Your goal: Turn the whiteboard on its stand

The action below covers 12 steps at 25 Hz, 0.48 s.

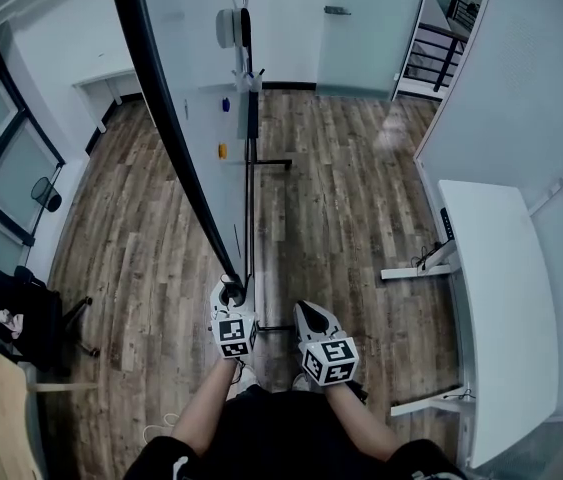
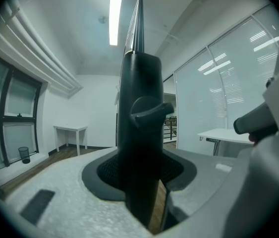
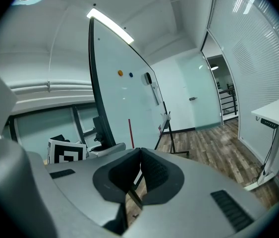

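While the person stands at its near end, the whiteboard [image 1: 199, 78] presents itself edge-on. Its long axis runs away from the person, from the lower centre of the head view toward the upper left. The dark frame edge [image 1: 161, 98] lies on the left. The pale writing face looks to the person's right, toward the white desk [image 1: 491, 298]. Whether the panel leans off vertical cannot be settled, as the wide lens bends every line.

Surroundings, in order of size:
- The wood floor [image 1: 341, 218] lies on both sides of the board.
- The white desk stands along the right wall, well apart from the board.
- The black stand [image 1: 251, 193] sits under the writing face, and one foot bar [image 1: 271, 163] projects to the right.
- A dark office chair [image 1: 1, 308] stands well apart on the left, on the frame side.
- A small white table [image 1: 111, 80] stands against the far left wall.

Grippers:
- The left gripper [image 1: 229, 290] is at the near corner of the board. Its jaws are clamped on the dark frame edge, which rises upright between the pads in the left gripper view.
- The right gripper [image 1: 306, 310] is just beside the left one, clear of the board. Its jaws are pressed together tip to tip with nothing between them.

Small items on the writing face:
- An orange magnet [image 1: 223, 151].
- A blue magnet [image 1: 227, 104], farther along the face.
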Available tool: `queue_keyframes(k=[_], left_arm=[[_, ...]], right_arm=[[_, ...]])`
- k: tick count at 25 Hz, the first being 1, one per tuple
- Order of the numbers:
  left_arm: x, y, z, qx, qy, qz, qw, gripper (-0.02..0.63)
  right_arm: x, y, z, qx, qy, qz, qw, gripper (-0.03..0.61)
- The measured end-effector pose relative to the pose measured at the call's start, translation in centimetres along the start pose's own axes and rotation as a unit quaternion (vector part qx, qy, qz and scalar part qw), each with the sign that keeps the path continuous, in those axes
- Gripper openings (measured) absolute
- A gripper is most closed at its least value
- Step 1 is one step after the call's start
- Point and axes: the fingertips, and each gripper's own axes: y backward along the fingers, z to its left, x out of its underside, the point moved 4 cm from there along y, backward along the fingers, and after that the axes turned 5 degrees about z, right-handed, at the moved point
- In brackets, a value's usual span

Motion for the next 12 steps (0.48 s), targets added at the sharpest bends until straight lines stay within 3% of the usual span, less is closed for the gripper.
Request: queue_keyframes(k=[12], left_arm=[[-1.6, 5.7, 0.1, 0.000, 0.032, 0.025, 0.9992, 0.206]], right_arm=[[-1.2, -0.5, 0.0, -0.004, 0.001, -0.008, 1.000, 0.012]])
